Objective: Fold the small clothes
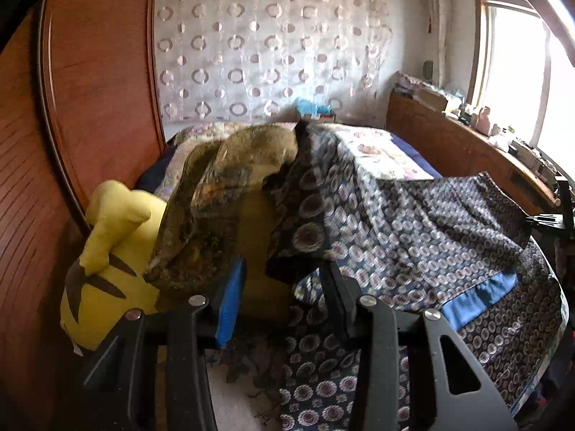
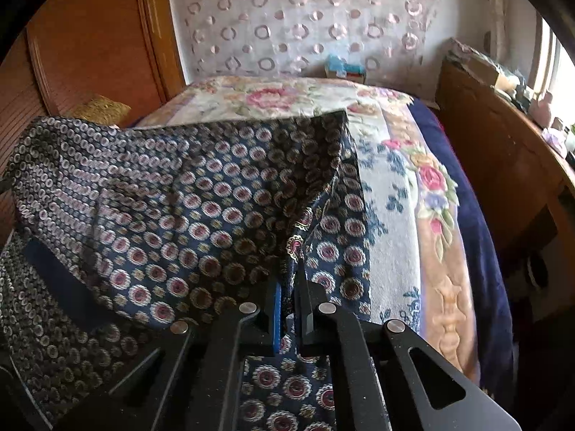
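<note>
A dark blue scarf with round medallion print [image 1: 413, 230] lies spread over the bed, its near edge lifted. In the right wrist view my right gripper [image 2: 291, 280] is shut on a fold of this scarf [image 2: 201, 215] and holds it raised above the bed. My left gripper [image 1: 284, 269] is open, its jaws wide apart, with an olive-brown mottled cloth [image 1: 222, 186] draped over its left finger and the scarf's edge over its right finger. A blue pad [image 1: 230, 305] shows on the left finger.
A yellow plush toy [image 1: 107, 251] lies at the left against the wooden wardrobe [image 1: 90, 89]. The bed has a floral blanket [image 2: 395, 179]. A wooden headboard shelf [image 1: 467, 151] with small items runs along the right under the window. A patterned curtain [image 1: 269, 43] hangs behind.
</note>
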Demonstrator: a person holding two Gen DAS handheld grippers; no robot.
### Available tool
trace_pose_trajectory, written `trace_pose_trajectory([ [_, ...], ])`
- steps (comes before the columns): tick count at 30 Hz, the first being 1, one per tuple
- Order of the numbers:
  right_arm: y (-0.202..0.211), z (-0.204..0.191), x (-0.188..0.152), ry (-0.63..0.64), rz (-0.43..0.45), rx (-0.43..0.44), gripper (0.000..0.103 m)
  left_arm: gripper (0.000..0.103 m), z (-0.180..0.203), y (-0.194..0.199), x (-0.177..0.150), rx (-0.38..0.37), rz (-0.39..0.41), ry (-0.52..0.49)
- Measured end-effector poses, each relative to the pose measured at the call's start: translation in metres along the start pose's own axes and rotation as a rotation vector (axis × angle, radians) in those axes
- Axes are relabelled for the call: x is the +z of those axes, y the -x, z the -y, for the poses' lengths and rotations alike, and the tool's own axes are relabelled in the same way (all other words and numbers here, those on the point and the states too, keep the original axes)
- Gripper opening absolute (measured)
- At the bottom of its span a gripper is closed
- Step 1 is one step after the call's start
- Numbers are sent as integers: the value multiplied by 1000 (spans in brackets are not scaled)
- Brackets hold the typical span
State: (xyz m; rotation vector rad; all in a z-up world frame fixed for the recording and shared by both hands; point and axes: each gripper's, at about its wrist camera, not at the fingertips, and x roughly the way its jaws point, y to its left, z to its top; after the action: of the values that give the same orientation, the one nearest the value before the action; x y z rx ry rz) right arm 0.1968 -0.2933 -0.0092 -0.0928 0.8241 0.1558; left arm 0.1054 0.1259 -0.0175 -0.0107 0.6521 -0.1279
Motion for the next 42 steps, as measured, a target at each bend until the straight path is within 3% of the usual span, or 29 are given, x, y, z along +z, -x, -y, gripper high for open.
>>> trace_pose_trajectory([
  [9,32,-12,-1,3,87,28,2,42,18,2,18,4,25,-51],
  [10,36,-12,-1,-2,97,31,2,38,19,-1,18,4,21,-55],
  [12,42,-10,-1,-13,120,42,2,6,17,-9,18,-2,-8,-46],
  [13,44,-8,-3,-18,131,45,2,5,16,-11,17,-7,-17,-35],
  [24,81,4,-41,-50,189,72,1,2,22,37,-16,-124,-7,-13],
  [33,102,10,-80,-54,157,54,1,2,17,52,-59,-123,-53,34],
  [42,137,11,-96,-78,151,28,1,2,11,77,-74,-114,-58,69],
])
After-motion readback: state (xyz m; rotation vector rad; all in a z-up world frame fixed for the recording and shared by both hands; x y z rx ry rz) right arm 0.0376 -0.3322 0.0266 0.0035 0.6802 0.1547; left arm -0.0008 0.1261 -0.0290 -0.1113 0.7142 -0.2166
